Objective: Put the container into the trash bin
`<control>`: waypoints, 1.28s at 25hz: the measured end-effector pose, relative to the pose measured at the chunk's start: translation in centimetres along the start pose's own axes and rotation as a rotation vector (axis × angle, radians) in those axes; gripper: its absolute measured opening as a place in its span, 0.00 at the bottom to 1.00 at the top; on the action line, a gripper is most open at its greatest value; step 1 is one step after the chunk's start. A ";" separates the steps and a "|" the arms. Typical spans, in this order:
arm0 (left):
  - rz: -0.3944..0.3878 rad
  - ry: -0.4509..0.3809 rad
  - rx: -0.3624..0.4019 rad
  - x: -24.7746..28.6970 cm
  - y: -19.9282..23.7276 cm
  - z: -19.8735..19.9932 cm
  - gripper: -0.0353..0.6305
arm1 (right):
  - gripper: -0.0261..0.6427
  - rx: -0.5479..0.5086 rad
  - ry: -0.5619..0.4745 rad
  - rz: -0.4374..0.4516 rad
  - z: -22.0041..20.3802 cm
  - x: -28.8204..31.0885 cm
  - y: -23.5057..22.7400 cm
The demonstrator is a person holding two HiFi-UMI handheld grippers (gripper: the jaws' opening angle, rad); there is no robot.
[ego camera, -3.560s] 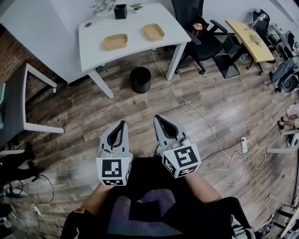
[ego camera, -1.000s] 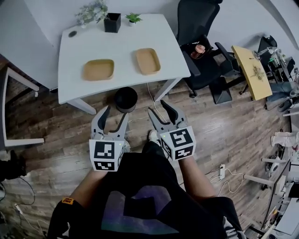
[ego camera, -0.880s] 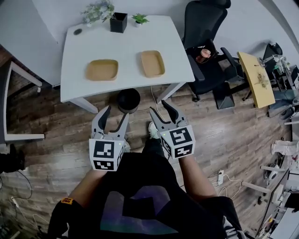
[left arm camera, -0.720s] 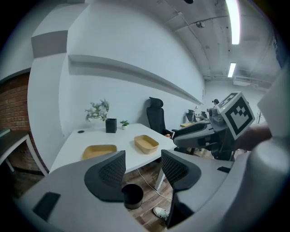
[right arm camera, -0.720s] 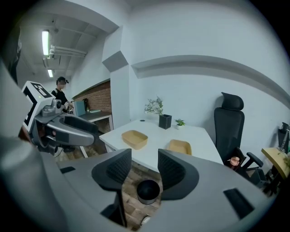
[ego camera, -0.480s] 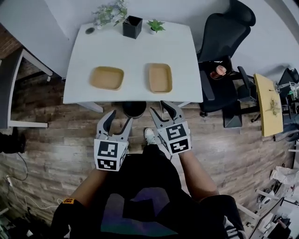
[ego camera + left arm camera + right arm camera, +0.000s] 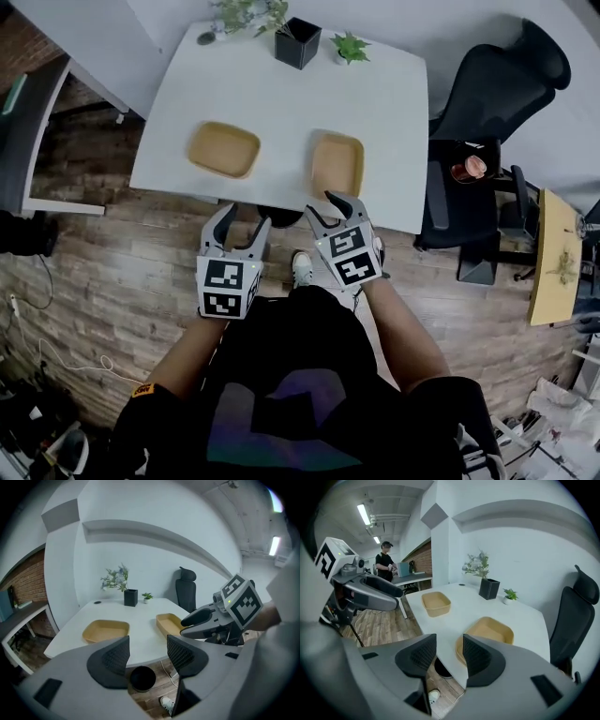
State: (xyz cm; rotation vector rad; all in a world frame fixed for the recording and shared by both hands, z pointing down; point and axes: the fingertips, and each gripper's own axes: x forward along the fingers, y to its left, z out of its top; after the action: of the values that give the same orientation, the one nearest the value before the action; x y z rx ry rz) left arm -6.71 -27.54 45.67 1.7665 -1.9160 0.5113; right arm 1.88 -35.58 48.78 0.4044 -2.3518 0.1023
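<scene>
Moved since earlier: both grippers, now at the table (image 7: 281, 98) edge | left gripper (image 7: 247, 217): jaws apart, empty | right gripper (image 7: 336, 207): jaws apart, empty, near right container (image 7: 337, 165) | left container (image 7: 223, 149) also on table | trash bin (image 7: 142, 678) on floor under table edge

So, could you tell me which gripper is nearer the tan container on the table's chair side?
Right. The right gripper hangs at the table edge just short of that container; the left gripper is farther off to its left.
</scene>
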 end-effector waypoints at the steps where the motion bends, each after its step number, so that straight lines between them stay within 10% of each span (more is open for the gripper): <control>1: 0.014 0.009 -0.014 0.5 0.3 -0.3 0.41 | 0.33 -0.012 0.013 0.014 -0.2 0.6 -0.1; 16: 0.081 0.089 -0.181 5.1 2.0 -4.8 0.41 | 0.15 -0.212 0.224 0.054 -3.1 5.6 -0.7; 32: 0.045 0.067 -0.144 -0.2 2.1 -6.2 0.41 | 0.09 -0.204 0.201 -0.015 -2.1 1.8 3.5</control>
State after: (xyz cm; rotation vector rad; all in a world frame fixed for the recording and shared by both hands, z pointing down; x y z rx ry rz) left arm -8.14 -23.59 50.73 1.5992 -1.9001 0.4309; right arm 0.90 -32.37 51.67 0.2978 -2.1361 -0.0993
